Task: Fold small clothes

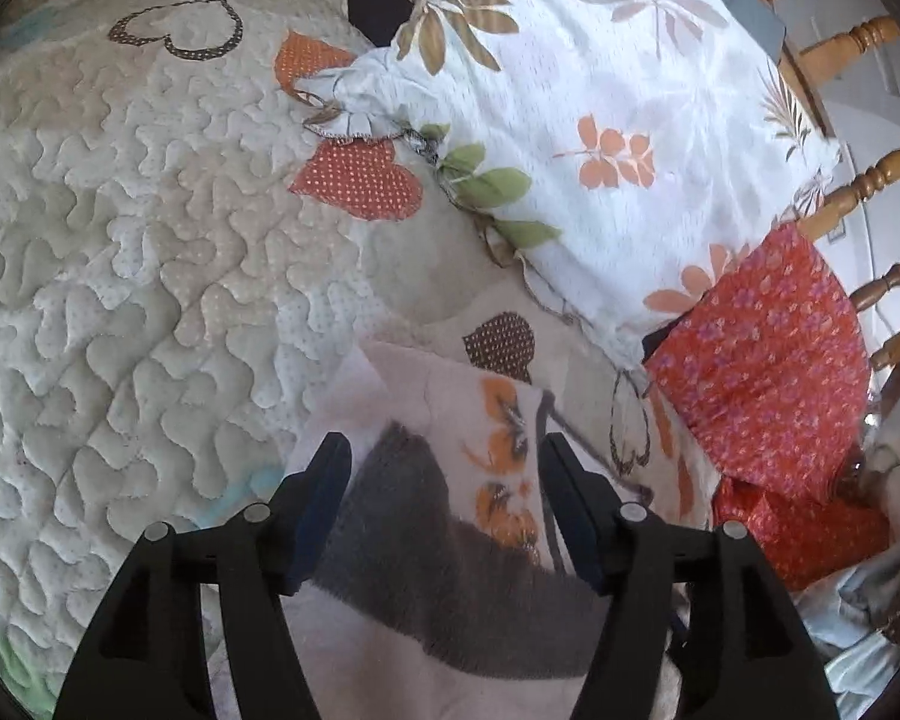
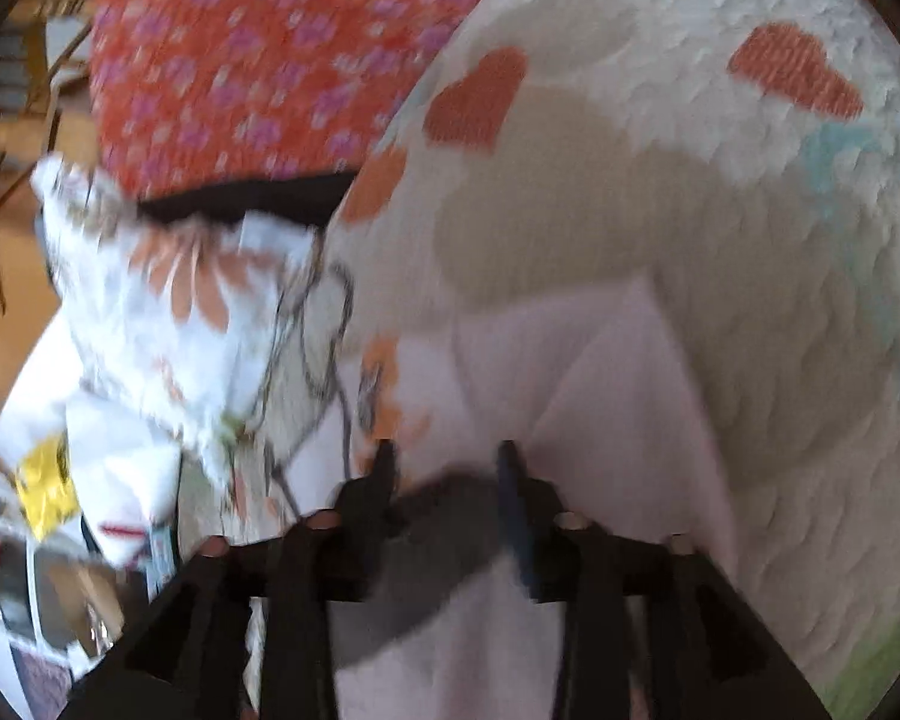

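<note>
A small pale pink garment (image 1: 414,402) with orange flowers and a dark grey patch lies on a quilted bedspread (image 1: 120,252). My left gripper (image 1: 444,450) is open just above it, fingers either side of the grey patch. In the blurred right wrist view the same pink garment (image 2: 570,372) lies folded under my right gripper (image 2: 444,450), which is open over its grey part.
A white floral pillow (image 1: 600,96) lies at the back right. A red flowered cloth (image 1: 762,360) lies beside it, also in the right wrist view (image 2: 258,54). A wooden chair (image 1: 870,180) stands past the bed edge. More crumpled white cloth (image 2: 168,312) lies left.
</note>
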Motion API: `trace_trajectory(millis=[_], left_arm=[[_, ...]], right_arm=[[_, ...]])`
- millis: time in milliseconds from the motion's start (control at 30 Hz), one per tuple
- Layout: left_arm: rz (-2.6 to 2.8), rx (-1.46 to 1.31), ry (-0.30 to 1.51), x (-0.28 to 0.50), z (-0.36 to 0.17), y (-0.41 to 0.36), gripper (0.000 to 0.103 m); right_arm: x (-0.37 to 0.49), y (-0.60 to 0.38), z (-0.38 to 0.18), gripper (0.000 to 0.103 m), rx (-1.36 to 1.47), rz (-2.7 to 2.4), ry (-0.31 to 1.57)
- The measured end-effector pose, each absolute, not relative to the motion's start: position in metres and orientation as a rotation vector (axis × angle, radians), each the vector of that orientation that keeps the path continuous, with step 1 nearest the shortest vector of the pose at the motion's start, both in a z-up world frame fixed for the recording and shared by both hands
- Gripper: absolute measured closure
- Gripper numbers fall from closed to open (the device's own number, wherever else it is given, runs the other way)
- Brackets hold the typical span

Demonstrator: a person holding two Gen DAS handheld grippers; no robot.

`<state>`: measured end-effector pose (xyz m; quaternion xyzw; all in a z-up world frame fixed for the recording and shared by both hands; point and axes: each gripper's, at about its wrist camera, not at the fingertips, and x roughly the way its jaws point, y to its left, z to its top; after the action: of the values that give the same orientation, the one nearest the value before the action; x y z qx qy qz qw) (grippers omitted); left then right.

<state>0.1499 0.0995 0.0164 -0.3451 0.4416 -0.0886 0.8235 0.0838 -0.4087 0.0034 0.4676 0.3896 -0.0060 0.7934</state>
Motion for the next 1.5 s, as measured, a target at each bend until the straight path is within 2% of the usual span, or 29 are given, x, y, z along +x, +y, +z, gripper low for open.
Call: trace_trajectory(millis=[300, 400, 567, 600, 633, 667, 733, 967, 1167, 1267, 1333, 1500], left_arm=[[-0.114, -0.426, 1.004, 0.132, 0.022, 0.087, 0.037], [-0.086, -0.362, 1.022, 0.120, 0.018, 0.098, 0.037], [-0.042, -0.352, 1.046, 0.105, 0.009, 0.125, 0.037], [-0.035, -0.359, 1.049, 0.103, 0.007, 0.129, 0.037], [-0.029, -0.371, 1.052, 0.101, 0.006, 0.133, 0.037], [-0.026, -0.379, 1.052, 0.099, 0.006, 0.135, 0.037], [-0.026, -0.395, 1.049, 0.096, 0.007, 0.136, 0.037], [-0.063, -0.287, 1.035, 0.097, 0.015, 0.101, 0.037], [-0.078, -0.213, 1.099, 0.104, -0.004, 0.073, 0.037], [-0.062, -0.195, 1.131, 0.108, -0.015, 0.069, 0.031], [-0.050, -0.205, 1.133, 0.109, -0.019, 0.071, 0.024], [-0.037, -0.222, 1.141, 0.109, -0.016, 0.074, 0.023]], right_arm=[[0.083, -0.378, 0.037, 0.051, 0.706, -0.027, 0.882], [0.078, -0.365, 0.037, 0.046, 0.577, -0.030, 0.934], [0.067, -0.357, 0.021, 0.045, 0.395, -0.093, 0.967], [0.067, -0.355, 0.016, 0.054, 0.388, -0.069, 0.973], [0.066, -0.353, 0.012, 0.080, 0.388, -0.045, 0.984], [0.066, -0.350, 0.007, 0.090, 0.384, -0.024, 1.000], [0.064, -0.345, 0.006, 0.096, 0.361, -0.024, 1.003], [0.047, -0.367, 0.020, 0.098, 0.309, -0.188, 0.988], [0.048, -0.369, 0.009, 0.098, 0.263, -0.238, 1.036], [0.051, -0.370, 0.006, 0.098, 0.262, -0.244, 1.052], [0.052, -0.371, 0.004, 0.098, 0.270, -0.242, 1.054], [0.054, -0.373, 0.003, 0.097, 0.279, -0.236, 1.062]])
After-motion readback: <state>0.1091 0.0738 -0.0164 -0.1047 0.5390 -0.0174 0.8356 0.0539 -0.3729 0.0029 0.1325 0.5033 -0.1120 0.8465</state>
